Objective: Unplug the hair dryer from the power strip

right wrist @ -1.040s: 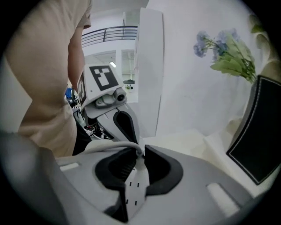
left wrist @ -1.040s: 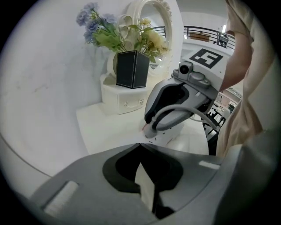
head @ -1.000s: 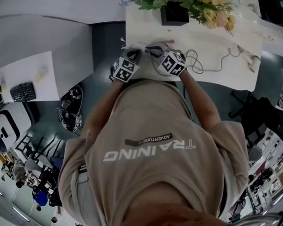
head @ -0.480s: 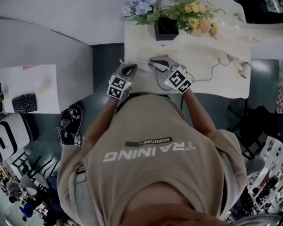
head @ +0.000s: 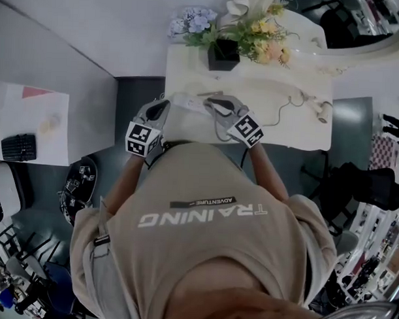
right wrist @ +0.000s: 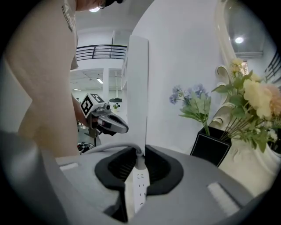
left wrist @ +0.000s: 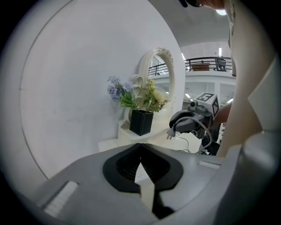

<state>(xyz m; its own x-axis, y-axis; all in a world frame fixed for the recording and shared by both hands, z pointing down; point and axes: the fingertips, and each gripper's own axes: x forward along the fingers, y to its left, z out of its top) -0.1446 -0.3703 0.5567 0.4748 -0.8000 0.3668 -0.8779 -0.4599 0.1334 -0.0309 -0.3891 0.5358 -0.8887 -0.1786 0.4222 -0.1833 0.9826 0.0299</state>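
A white power strip (head: 188,102) (right wrist: 140,191) lies near the front edge of the white table (head: 279,133). My right gripper (head: 208,103) (right wrist: 139,161) hovers just above it, shut on a white plug (right wrist: 139,163). From the plug a grey cord (right wrist: 103,148) bends off to the left. In the left gripper view the plug's prongs (left wrist: 168,134) hang bare in the air, clear of the strip. The hair dryer (head: 323,112) rests at the table's right end, its cord (head: 287,111) looping toward me. My left gripper (head: 161,109) (left wrist: 140,163) is shut and holds nothing, at the strip's left end.
A black pot of flowers (head: 222,54) (right wrist: 210,145) stands at the back of the table, next to a white arched mirror frame (left wrist: 157,83). A white wall runs on the left. A person's torso fills the lower head view. A keyboard (head: 14,146) lies on a side desk.
The two grippers, close together a second ago, have drawn apart: the left one has gone left. The head view has shifted, so the table now sits lower in the picture.
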